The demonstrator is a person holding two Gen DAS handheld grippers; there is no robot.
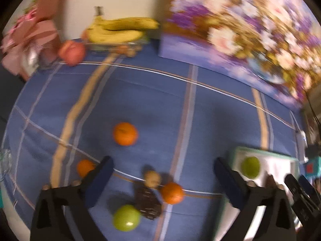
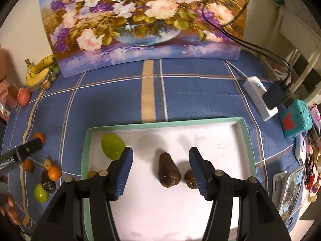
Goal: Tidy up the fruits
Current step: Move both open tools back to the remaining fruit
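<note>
The blue-padded fingers (image 2: 126, 166) of the right gripper (image 2: 160, 169) stand wide apart with nothing between them, hovering over the white inside of a shallow mint-green-rimmed tray (image 2: 166, 123). Between and just beyond the fingertips a dark brown pear-shaped fruit (image 2: 168, 170) lies on the tray floor, with a smaller dark brown wrinkled fruit (image 2: 190, 178) just beside it, partly hidden by the right finger. A yellow-green round apple (image 2: 112, 146) sits near the tray's far left corner, and a small yellowish fruit (image 2: 91, 174) lies against the left wall.

The left gripper (image 1: 163, 173) is likewise spread wide and holds nothing, above the blue checked tablecloth (image 1: 152, 100) left of the tray. The left wrist view is blurred. Below its fingertips lie a green apple (image 1: 126, 218), a dark wrinkled fruit (image 1: 148, 202), a small tan nut-like piece (image 1: 152, 178) and a round orange (image 1: 172, 192), clustered close together. Another orange (image 1: 125, 133) rests farther out on the cloth, and a third orange (image 1: 84, 167) sits partly behind the left finger.

At the far left corner of the tabletop a bunch of yellow bananas (image 1: 120, 30) lies over a clear bowl, with a red apple (image 1: 71, 52) just beside it. A flower painting (image 2: 140, 20) leans along the far edge.
</note>
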